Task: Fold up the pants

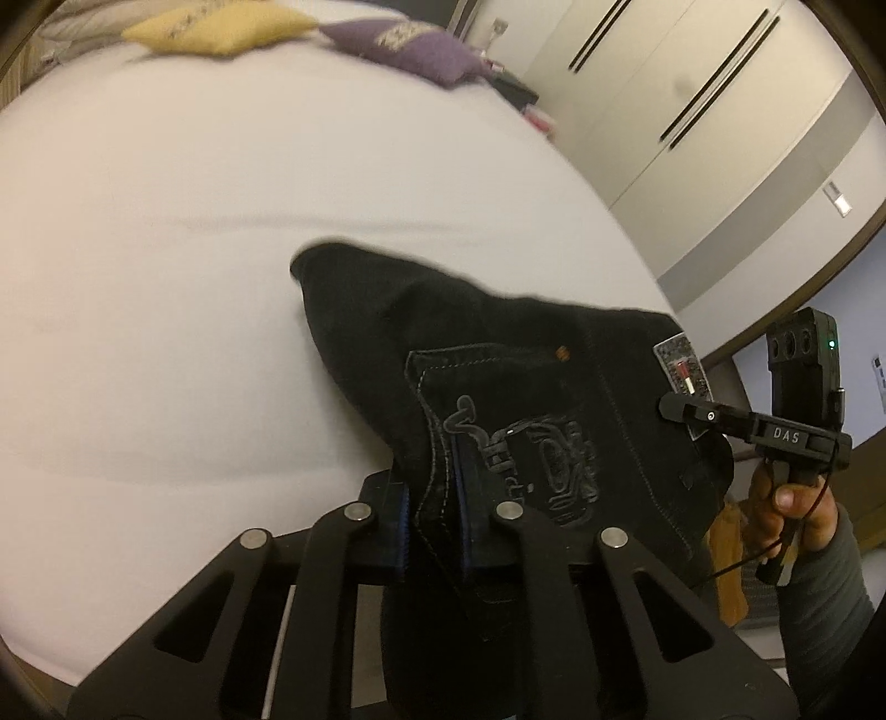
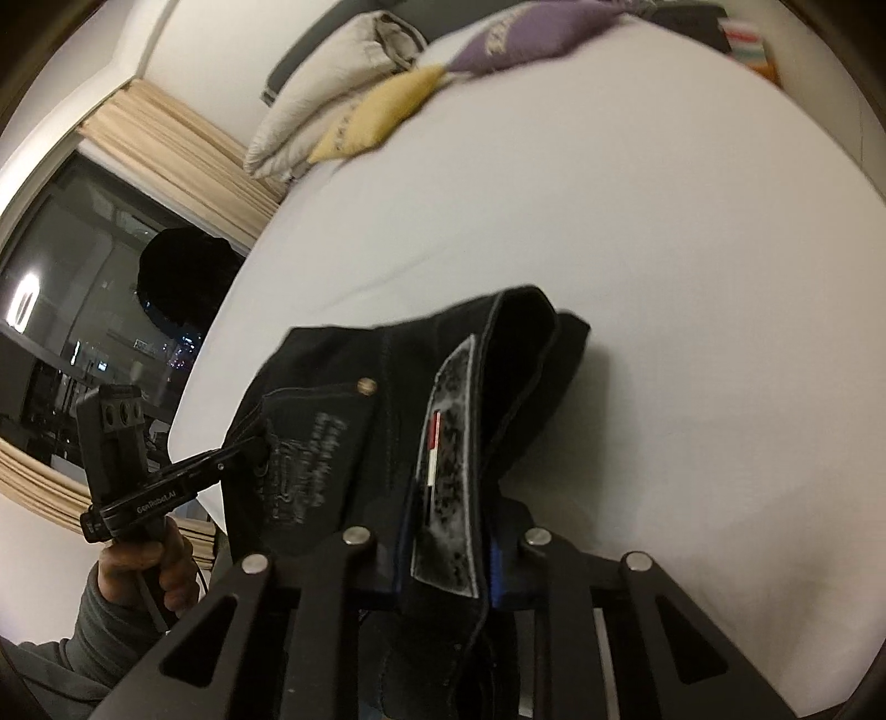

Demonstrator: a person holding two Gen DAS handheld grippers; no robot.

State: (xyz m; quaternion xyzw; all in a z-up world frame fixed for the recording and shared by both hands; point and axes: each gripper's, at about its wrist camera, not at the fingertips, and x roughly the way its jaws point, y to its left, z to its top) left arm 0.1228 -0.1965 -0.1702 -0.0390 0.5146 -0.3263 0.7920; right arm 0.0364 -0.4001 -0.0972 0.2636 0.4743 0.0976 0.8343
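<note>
Black denim pants (image 1: 498, 387) with an embroidered back pocket and a grey waistband patch (image 1: 682, 368) hang bunched above the white bed (image 1: 221, 277). My left gripper (image 1: 434, 531) is shut on the pants at the pocket edge. My right gripper (image 2: 448, 559) is shut on the waistband by the grey patch (image 2: 448, 459); the pants (image 2: 343, 421) stretch between both grippers. The right gripper also shows in the left wrist view (image 1: 681, 410), and the left gripper shows in the right wrist view (image 2: 260, 443). The legs of the pants are hidden below the grippers.
The white bed fills most of both views. A yellow cushion (image 1: 221, 33) and a purple cushion (image 1: 410, 50) lie at its far end, with a beige pillow (image 2: 326, 94) behind. White wardrobe doors (image 1: 692, 111) stand to the right, a dark window (image 2: 83, 310) to the left.
</note>
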